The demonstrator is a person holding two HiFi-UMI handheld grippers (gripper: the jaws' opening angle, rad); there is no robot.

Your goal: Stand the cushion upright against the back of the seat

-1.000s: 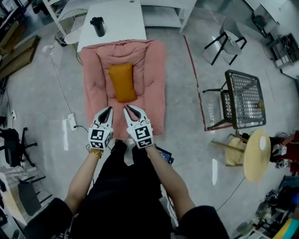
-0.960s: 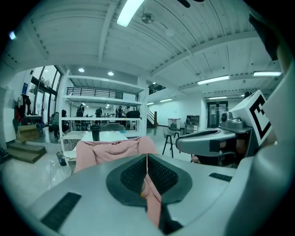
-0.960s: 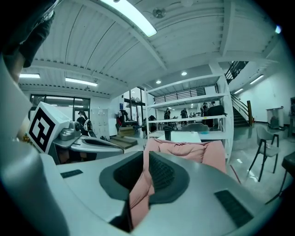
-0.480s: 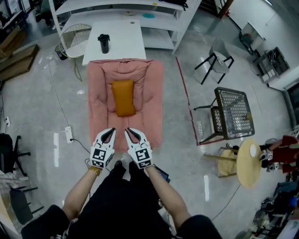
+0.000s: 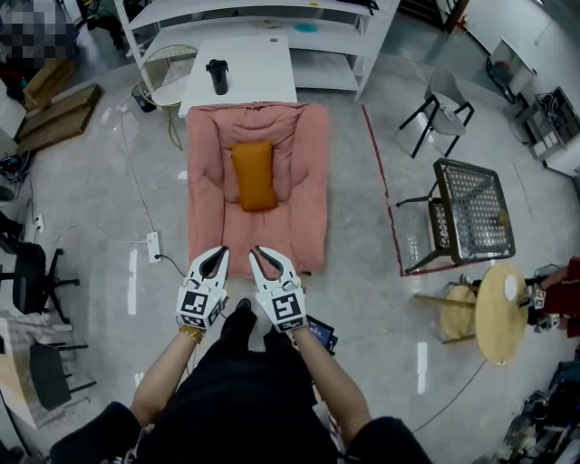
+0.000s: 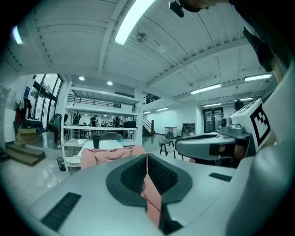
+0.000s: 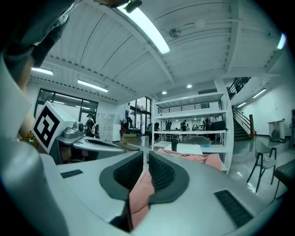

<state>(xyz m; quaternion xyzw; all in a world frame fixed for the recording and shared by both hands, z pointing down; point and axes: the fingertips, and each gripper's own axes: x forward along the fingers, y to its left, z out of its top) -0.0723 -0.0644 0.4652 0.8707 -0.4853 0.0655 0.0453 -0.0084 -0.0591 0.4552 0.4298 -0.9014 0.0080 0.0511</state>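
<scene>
An orange cushion (image 5: 255,175) lies flat, lengthwise, on the pink padded floor seat (image 5: 304,208), up near its raised back. Both grippers hover side by side at the seat's near edge, well short of the cushion. My left gripper (image 5: 217,256) is shut with nothing in it; in the left gripper view its pads (image 6: 138,173) meet and the pink seat (image 6: 110,154) lies ahead. My right gripper (image 5: 265,256) holds nothing. In the right gripper view a narrow slit stays between its pads (image 7: 161,173), with the pink seat (image 7: 203,159) beyond.
A white table (image 5: 258,63) with a black cup (image 5: 217,76) stands behind the seat's back, in front of white shelving (image 5: 272,14). A black mesh chair (image 5: 471,204) and round wooden stool (image 5: 501,313) stand at the right. A power strip (image 5: 152,246) lies left of the seat.
Both grippers have drawn back together from over the seat's front part to its near edge. The cushion has not moved.
</scene>
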